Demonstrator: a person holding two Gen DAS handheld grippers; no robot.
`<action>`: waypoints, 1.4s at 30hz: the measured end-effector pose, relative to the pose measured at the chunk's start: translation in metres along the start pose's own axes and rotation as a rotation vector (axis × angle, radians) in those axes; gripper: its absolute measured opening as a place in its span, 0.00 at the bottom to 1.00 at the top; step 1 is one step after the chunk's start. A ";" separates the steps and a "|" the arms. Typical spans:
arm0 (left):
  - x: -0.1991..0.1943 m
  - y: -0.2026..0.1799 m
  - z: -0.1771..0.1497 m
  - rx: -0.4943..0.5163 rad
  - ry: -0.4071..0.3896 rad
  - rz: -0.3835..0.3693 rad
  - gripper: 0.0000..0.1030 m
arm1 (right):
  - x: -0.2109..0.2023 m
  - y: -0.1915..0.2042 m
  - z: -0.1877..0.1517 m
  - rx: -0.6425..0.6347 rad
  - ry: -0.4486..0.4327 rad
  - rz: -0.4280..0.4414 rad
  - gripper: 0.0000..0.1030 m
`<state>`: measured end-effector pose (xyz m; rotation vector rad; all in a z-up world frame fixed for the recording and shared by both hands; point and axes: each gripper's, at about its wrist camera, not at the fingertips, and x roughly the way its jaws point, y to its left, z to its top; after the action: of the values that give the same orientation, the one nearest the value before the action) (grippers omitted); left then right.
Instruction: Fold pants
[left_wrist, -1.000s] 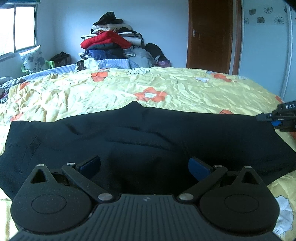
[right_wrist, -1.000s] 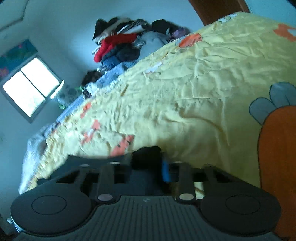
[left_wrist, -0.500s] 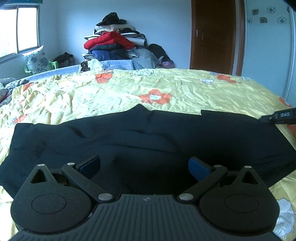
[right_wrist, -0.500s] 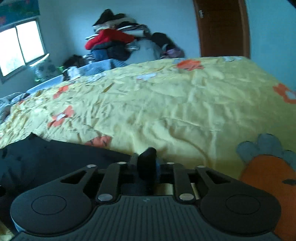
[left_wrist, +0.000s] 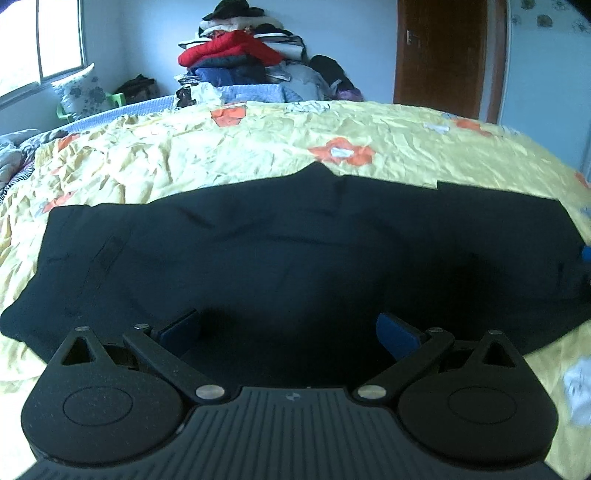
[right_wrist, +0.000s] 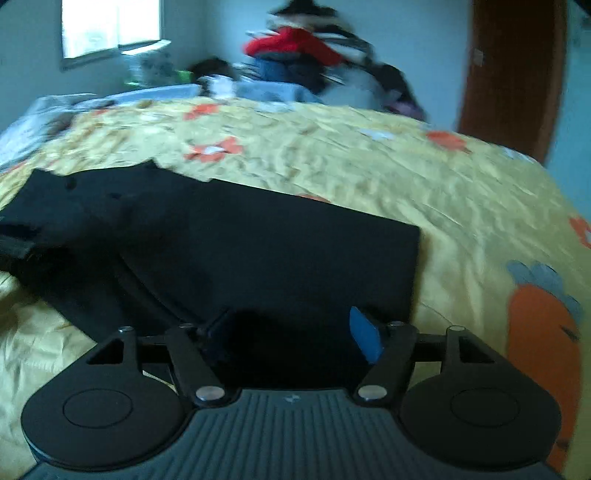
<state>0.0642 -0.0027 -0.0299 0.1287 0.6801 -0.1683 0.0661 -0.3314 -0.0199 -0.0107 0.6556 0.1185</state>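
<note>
Black pants spread flat across the near part of the bed, on the yellow flowered cover, lengthwise from the bed's left side toward its right, near the front edge. Directly ahead of and under the left hand-held gripper, about the middle of the garment; under the right hand-held gripper, the straight-cut end of the cloth toward the bed's right side. Compared with a second ago: in the right view, dark cloth then pinched between nearly closed pads and the camera rolled sharply over; now level, cloth released and lying flat, picture blurred. In the left view, the far right stretch of the pants now flat on the cover with a squared step along its far edge, and only a blue tip of the other tool at the right border. Left hand-held gripper wide apart, blue pads over the fabric, nothing between them, contact with the cloth not discernible. Right hand-held gripper opening, jaws well apart, nothing clamped, only the lying pants seen beneath. Heap of clothes beyond the far edge of the bed, brown door to its right.
</note>
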 end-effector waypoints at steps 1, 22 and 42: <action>-0.002 0.003 -0.002 -0.007 0.000 -0.001 1.00 | -0.007 0.009 0.002 -0.016 -0.031 0.008 0.68; -0.005 0.036 -0.001 -0.071 -0.014 0.031 1.00 | 0.124 0.146 0.104 -0.241 0.089 0.339 0.39; -0.007 0.047 0.003 -0.105 -0.031 0.046 1.00 | 0.092 0.150 0.070 -0.276 0.052 0.307 0.56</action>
<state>0.0699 0.0439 -0.0198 0.0408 0.6530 -0.0901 0.1641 -0.1694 -0.0162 -0.1798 0.6854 0.5060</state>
